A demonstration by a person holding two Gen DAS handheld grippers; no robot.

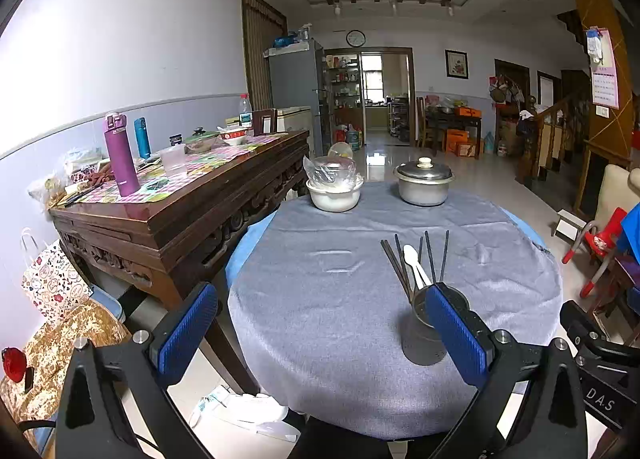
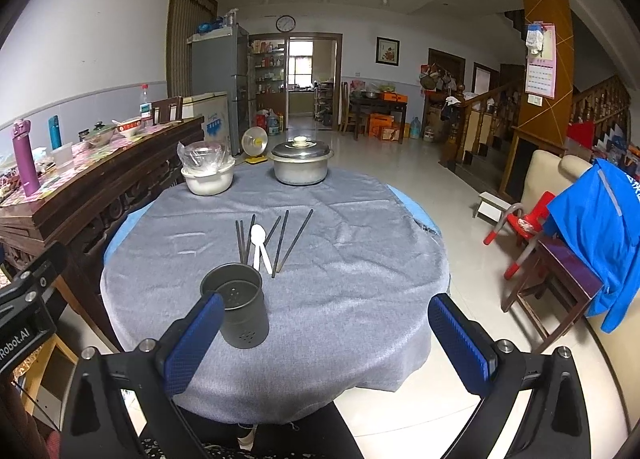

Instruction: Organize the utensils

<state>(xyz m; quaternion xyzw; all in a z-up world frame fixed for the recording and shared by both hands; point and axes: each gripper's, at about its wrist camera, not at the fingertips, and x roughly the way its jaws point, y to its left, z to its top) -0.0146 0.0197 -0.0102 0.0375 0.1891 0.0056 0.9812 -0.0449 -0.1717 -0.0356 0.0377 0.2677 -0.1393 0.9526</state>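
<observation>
Blue pads of the right hand-held gripper [image 2: 326,343] sit closest to us, spread wide apart with nothing between them. The left hand-held gripper [image 1: 320,333] is spread wide too, and it holds nothing.

Just past the right one's left pad, at about 10 o'clock, stands a dark metal cup [image 2: 236,305] with little holes in its bottom and side. It stands upright on the table [image 2: 360,299], which wears a gray cloth. The cup looks empty inside.

Right behind the cup, at 12 o'clock, lie the utensils. They are thin dark chopsticks [image 2: 294,241], spread out like a fan, and two white plastic spoons [image 2: 258,245] resting among them. The spoons cross each other a little. The near ends of some sticks come close to the cup's rim.

I think no utensil is in the cup yet, so the job is at its start. To do it well, one gripper should pinch one stick or spoon near its middle. The sticks are thin and lie flat, so the pads must go low to the cloth and squeeze gently. The other gripper could steady the cup so it does not tip.

Far back, at 12 o'clock, sit a lidded pot [image 2: 301,163] and a white bowl [image 2: 208,177].
</observation>
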